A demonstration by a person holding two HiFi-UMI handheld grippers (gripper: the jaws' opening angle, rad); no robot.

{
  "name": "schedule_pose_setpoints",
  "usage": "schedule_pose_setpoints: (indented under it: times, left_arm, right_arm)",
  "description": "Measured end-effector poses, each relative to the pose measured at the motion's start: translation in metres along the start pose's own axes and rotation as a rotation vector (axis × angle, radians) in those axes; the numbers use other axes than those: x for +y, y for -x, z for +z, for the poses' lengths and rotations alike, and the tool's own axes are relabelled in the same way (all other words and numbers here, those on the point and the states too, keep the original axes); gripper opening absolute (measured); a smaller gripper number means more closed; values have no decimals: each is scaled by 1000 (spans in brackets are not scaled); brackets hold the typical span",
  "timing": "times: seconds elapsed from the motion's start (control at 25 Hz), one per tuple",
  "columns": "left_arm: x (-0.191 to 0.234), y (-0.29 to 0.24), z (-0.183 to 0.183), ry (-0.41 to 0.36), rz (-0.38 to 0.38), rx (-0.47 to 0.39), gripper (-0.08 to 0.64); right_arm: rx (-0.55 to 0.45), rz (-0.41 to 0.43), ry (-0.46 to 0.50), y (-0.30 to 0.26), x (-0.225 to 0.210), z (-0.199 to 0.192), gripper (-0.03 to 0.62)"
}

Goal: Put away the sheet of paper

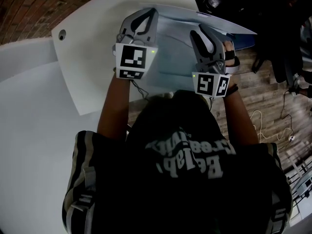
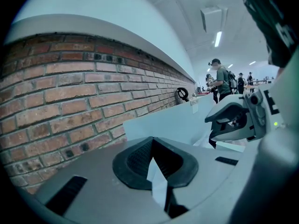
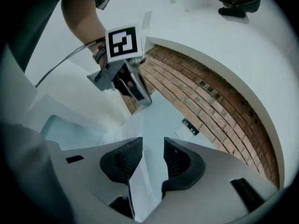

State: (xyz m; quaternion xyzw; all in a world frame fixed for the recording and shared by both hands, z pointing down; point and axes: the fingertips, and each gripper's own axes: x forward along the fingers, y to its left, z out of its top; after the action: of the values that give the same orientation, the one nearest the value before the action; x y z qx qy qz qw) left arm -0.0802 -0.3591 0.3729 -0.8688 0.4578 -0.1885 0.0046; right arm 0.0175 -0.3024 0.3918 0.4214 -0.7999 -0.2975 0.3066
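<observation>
The sheet of paper (image 1: pixel 171 52) is pale and hangs in the air between my two grippers, over the white table's far edge. My left gripper (image 1: pixel 145 17) is shut on the sheet's left part; in the left gripper view the paper (image 2: pixel 159 183) is pinched between the dark pads (image 2: pixel 135 160). My right gripper (image 1: pixel 204 35) sits at the sheet's right part. In the right gripper view its jaws stand apart with the paper (image 3: pixel 148 178) running through the gap (image 3: pixel 153 157), and the pads do not press on it. Each gripper shows in the other's view: the right gripper (image 2: pixel 233 122) and the left gripper (image 3: pixel 131 83).
A white tabletop (image 1: pixel 92 38) with a small round hole (image 1: pixel 62 34) lies below left. A curved brick wall (image 2: pixel 70 97) runs behind it. Wooden floor with cables (image 1: pixel 273 116) is at the right. People (image 2: pixel 219 80) stand far off in the room.
</observation>
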Motion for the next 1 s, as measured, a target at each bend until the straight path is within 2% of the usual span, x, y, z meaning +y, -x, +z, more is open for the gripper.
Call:
schedule_pose_setpoints:
  times: [0.12, 0.16, 0.28, 0.36, 0.52, 0.8, 1.0]
  left_arm:
    - [1, -1, 0, -1, 2, 2, 2]
    - [1, -1, -1, -3, 3, 4, 2]
    - [1, -4, 0, -8, 3, 9, 2]
    - [2, -6, 1, -11, 2, 12, 2]
    - [5, -5, -1, -12, 3, 18, 2]
    - [5, -5, 0, -8, 3, 21, 2]
    - [8, -6, -2, -11, 8, 30, 2]
  right_arm:
    - [-73, 25, -73, 5, 14, 19, 60]
    - [-58, 69, -114, 2, 26, 16, 1]
    - [77, 225, -289, -17, 61, -18, -6]
    - [183, 277, -348, -33, 76, -44, -6]
    - [320, 379, -357, -61, 107, -71, -6]
    - [443, 586, -307, -83, 164, -92, -6]
    - [485, 624, -274, -76, 169, -103, -6]
